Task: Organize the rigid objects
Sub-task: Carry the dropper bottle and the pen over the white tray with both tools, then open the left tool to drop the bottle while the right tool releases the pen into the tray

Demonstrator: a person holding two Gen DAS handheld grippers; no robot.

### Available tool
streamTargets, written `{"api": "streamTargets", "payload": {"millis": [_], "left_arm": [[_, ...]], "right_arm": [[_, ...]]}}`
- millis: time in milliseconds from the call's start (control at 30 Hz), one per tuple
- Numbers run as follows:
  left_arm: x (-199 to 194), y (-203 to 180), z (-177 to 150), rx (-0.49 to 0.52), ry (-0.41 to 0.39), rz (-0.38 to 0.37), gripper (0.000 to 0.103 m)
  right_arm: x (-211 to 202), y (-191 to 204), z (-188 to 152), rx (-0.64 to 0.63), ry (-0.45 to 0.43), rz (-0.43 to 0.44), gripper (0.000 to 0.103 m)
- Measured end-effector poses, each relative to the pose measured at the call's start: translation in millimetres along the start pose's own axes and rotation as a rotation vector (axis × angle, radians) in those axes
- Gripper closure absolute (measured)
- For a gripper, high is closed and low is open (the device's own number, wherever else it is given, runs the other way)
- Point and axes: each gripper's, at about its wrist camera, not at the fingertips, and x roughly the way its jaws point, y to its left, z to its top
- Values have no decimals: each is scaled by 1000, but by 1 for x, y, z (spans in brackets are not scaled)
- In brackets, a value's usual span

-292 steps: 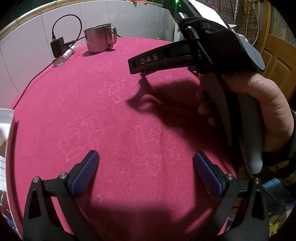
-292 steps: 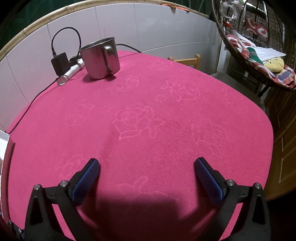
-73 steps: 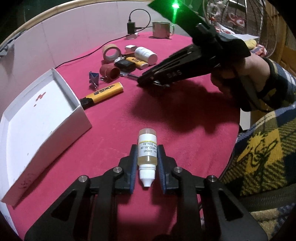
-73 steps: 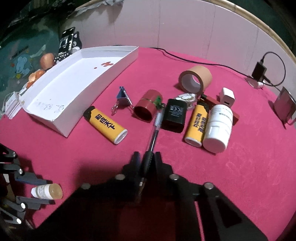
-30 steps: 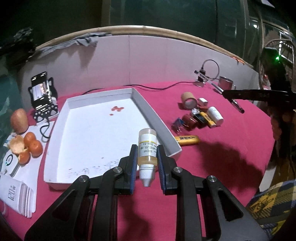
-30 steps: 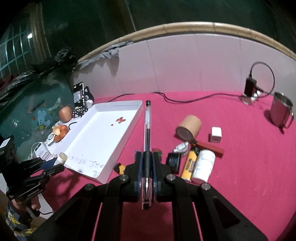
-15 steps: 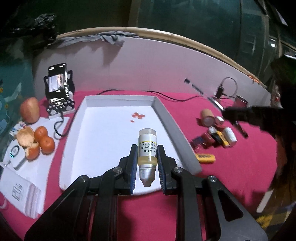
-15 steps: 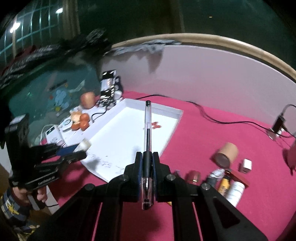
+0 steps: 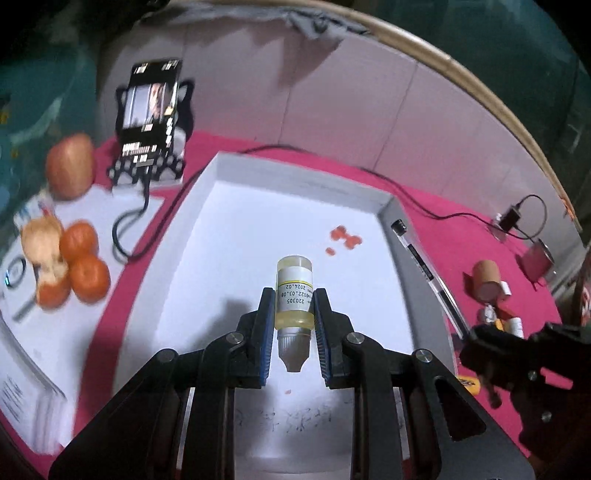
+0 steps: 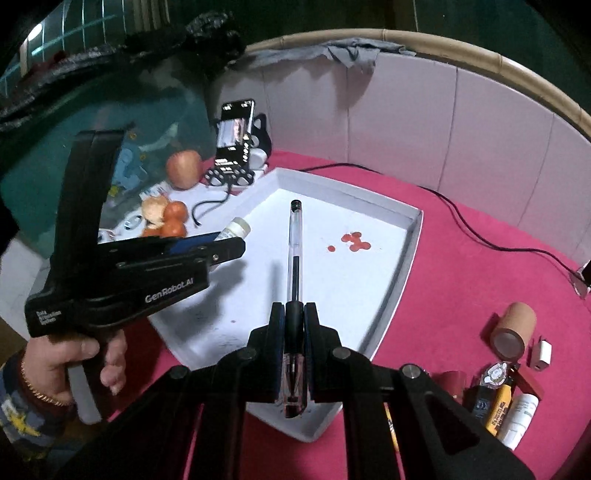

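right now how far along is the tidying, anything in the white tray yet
Nothing is in the white tray yet; only red spots mark its floor. In hand: the left gripper is shut on a small dropper bottle and the right gripper on a pen, both over the tray. Left: the tape roll, yellow lighter, white bottle and other bits on the red cloth.

A table [image 10: 461,266] draped in a crimson cloth fills the foreground. Behind the table stands a wall of pale tiles [image 10: 399,122], capped by a tan curved ledge [image 10: 480,55] with a grey rag [image 10: 343,50] draped over it. Beyond the table's left edge lies a teal surface [image 10: 155,125], possibly a printed mat. Above the ledge the room is dark, with a lit window grid [image 10: 55,26] at upper left.
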Motion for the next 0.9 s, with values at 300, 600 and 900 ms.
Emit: {"api": "streamTargets", "payload": {"millis": [300, 600, 900], "left_arm": [[18, -10, -3, 37, 25, 41, 83], [17, 2, -10, -41, 2, 87, 0], [-5, 17, -8, -101, -64, 122, 0]], "right_arm": [[28, 0, -7, 38, 59, -10, 95], [27, 11, -17, -20, 37, -46, 81], [14, 3, -21, 6, -47, -128, 0]]}}
